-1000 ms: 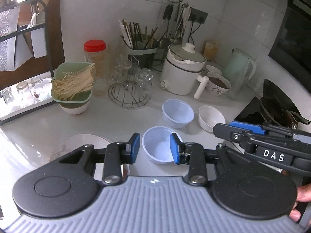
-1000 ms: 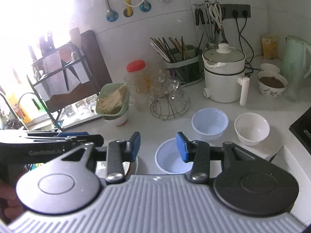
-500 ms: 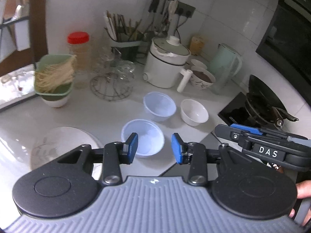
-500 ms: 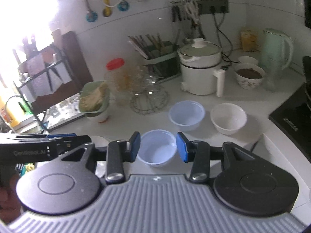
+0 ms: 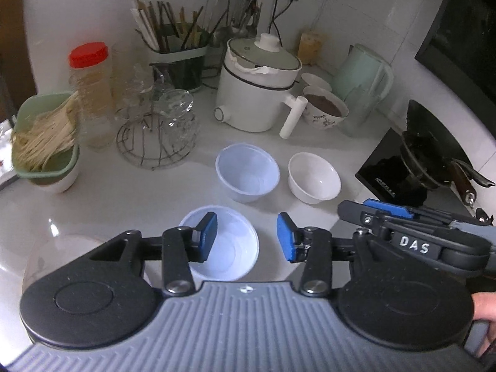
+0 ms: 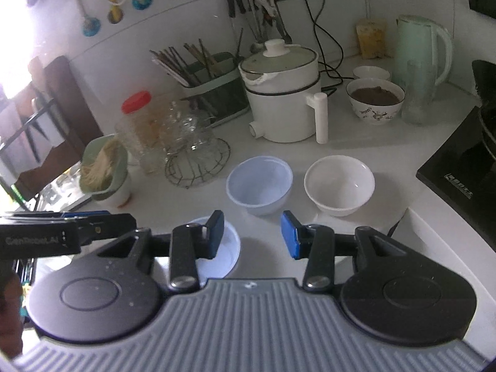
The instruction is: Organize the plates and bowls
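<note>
Left wrist view: white counter [image 5: 130, 192], left gripper [image 5: 246, 237] spread wide, empty, over near translucent bowl [image 5: 229, 257]. Second translucent bowl [image 5: 246, 175] behind it, white bowl [image 5: 313, 176] just beside. Right gripper [image 6: 251, 237] spread too, holding nothing, above counter edge.

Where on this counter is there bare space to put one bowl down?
Bare white counter lies between the wire glass rack, the green noodle basket and the near translucent plastic bowl. A narrower strip lies before the white ceramic bowl. The back, around the white electric pot, is crowded.
</note>
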The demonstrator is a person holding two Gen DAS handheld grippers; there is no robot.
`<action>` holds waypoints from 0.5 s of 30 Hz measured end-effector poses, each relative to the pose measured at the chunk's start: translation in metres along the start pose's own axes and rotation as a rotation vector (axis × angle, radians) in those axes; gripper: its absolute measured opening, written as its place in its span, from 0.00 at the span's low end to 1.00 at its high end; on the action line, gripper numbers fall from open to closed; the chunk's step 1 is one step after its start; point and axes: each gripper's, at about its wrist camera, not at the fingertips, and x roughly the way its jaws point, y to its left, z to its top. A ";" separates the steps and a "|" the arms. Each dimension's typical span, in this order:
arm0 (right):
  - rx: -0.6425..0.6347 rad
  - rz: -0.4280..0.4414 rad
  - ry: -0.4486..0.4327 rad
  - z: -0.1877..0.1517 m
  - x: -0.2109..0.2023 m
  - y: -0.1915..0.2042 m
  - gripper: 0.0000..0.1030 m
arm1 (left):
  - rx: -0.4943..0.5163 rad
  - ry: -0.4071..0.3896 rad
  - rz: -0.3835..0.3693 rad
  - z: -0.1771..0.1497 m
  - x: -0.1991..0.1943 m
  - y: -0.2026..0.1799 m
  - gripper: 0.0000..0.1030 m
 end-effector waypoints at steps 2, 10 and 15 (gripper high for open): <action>0.001 0.001 0.002 0.006 0.011 -0.005 0.43 | 0.012 -0.001 0.009 0.013 0.012 -0.001 0.55; 0.068 -0.019 0.037 0.020 0.052 -0.034 0.43 | 0.003 0.050 0.009 0.040 0.065 -0.001 0.59; 0.102 0.008 0.097 0.019 0.083 -0.045 0.43 | 0.011 0.100 0.024 0.043 0.096 0.001 0.60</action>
